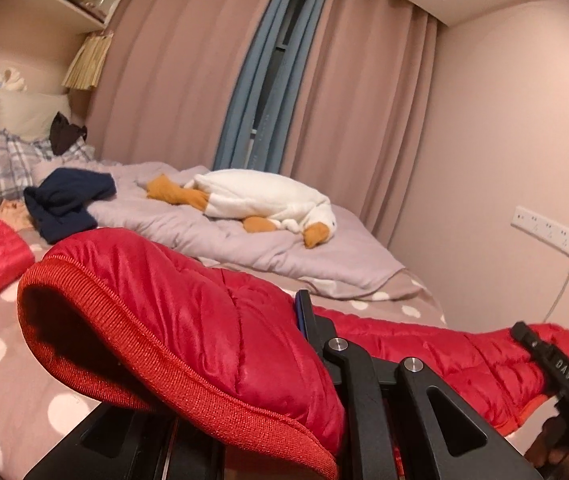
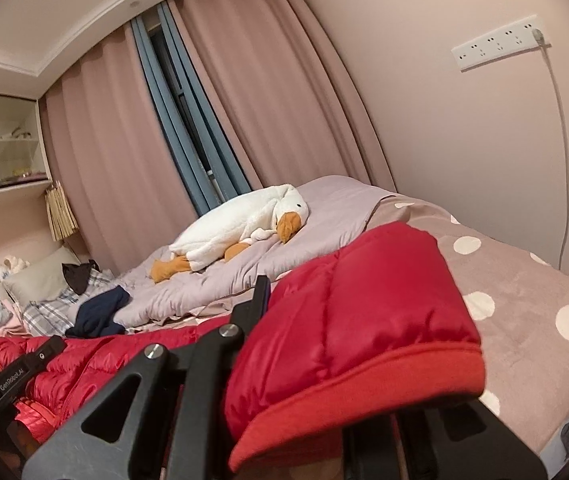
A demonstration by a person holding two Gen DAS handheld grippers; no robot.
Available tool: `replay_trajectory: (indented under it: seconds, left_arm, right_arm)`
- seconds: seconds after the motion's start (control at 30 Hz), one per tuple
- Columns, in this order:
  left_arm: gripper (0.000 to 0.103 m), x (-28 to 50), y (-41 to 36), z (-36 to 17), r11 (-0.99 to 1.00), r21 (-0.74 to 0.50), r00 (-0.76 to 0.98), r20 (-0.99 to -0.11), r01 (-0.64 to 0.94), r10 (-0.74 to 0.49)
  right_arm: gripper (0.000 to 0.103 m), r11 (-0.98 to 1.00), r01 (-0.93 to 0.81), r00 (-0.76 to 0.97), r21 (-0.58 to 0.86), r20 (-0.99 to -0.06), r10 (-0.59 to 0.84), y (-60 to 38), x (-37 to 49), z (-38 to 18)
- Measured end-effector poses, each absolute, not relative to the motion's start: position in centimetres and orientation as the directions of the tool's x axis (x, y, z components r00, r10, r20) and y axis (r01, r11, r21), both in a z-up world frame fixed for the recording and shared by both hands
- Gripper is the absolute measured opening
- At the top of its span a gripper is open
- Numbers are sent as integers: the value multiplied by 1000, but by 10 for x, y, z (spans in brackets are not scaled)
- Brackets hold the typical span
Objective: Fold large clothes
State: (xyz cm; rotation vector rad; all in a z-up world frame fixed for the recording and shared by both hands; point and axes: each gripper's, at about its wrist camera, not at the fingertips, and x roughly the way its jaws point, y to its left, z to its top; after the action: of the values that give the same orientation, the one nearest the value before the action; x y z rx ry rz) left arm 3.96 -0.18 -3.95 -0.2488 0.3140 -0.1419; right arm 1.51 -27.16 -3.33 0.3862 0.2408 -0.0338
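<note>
Folding has barely begun: each tool, left (image 1: 308,320) and right (image 2: 258,300), is clenched on the jacket (image 1: 188,312) hem, lifted off the bed (image 1: 0,364), body unfolded.

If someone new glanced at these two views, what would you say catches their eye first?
First, the red puffer jacket, its hem lifted close to both cameras and pinched by the left tool and right tool. Next, the white plush goose lying on the grey duvet beyond, by the pink curtains.
</note>
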Motion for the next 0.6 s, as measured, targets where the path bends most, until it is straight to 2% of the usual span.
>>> replay_trajectory:
  seconds: [0.17,0.3,0.47,0.6]
  left_arm:
    - [12,51,5,-48,950,-299,938,-294,95,-186]
    - [12,67,8,-60,939,-337,915,-354,70,-195]
    - [12,72,2,-66,951,-303,900,-397,57,-180]
    - [12,70,4,-65,941,-332,894,-402,61,-200]
  right_arm:
    - [14,936,53,974,347,-226,29,-270,35,-31]
    - [17,938,52,962,342,-270,46,-269,50,-41]
    - [17,942,59,949,330,-311,50,-266,65,-50]
    - [17,941,66,946,331,-320,47,-264,64,-52]
